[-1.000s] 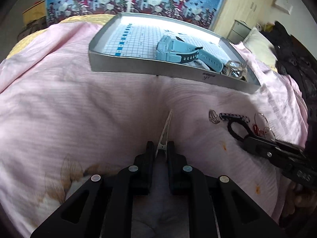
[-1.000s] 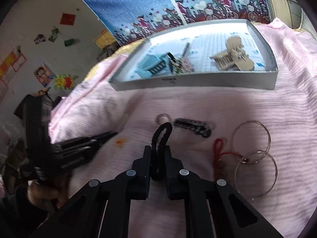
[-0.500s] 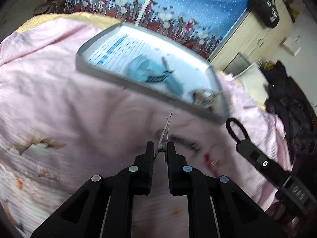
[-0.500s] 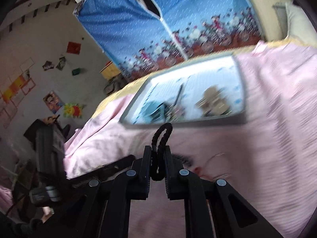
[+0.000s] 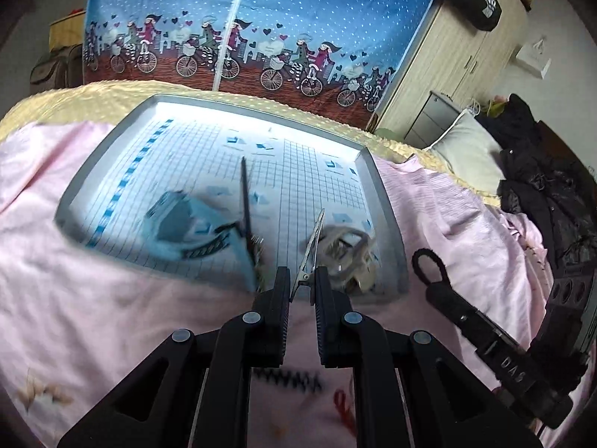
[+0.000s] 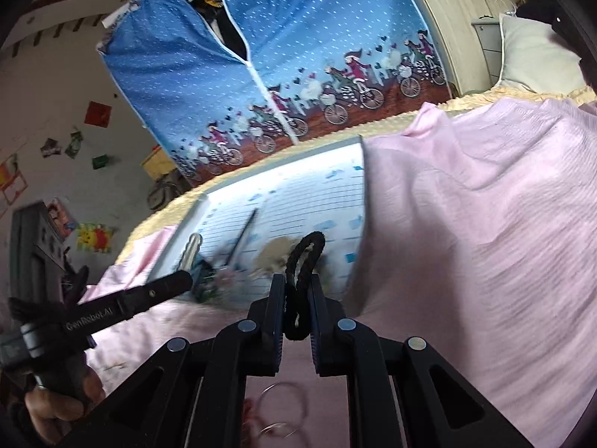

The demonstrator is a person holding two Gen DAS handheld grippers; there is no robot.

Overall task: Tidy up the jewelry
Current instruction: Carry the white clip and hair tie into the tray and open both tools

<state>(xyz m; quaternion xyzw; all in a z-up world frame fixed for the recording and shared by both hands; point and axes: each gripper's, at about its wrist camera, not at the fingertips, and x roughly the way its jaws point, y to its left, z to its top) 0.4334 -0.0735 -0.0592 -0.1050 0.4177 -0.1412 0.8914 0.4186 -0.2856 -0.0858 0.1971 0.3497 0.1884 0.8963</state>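
Observation:
My left gripper (image 5: 302, 280) is shut on a slim silver hair clip (image 5: 314, 240) that points up over the near right part of the grey tray (image 5: 390, 220). The tray holds a blue watch (image 5: 186, 224), a thin dark stick (image 5: 244, 198) and a beige claw clip (image 5: 349, 254). My right gripper (image 6: 296, 287) is shut on a black hair tie (image 6: 304, 257), whose loop hangs in front of the tray's near edge. In the left wrist view the right gripper (image 5: 429, 291) hovers just right of the tray.
A black beaded bracelet (image 5: 287, 377) and red string (image 5: 343, 407) lie on the pink bedspread (image 5: 93, 317) below my left gripper. Metal hoops (image 6: 283, 407) lie under the right gripper. A blue curtain (image 5: 261, 18) hangs behind the tray, and dark clothes (image 5: 541, 186) are piled at right.
Both grippers have risen from the bedspread and moved forward toward the tray, each still holding its item. The bracelet and hoops now lie below and behind the fingers.

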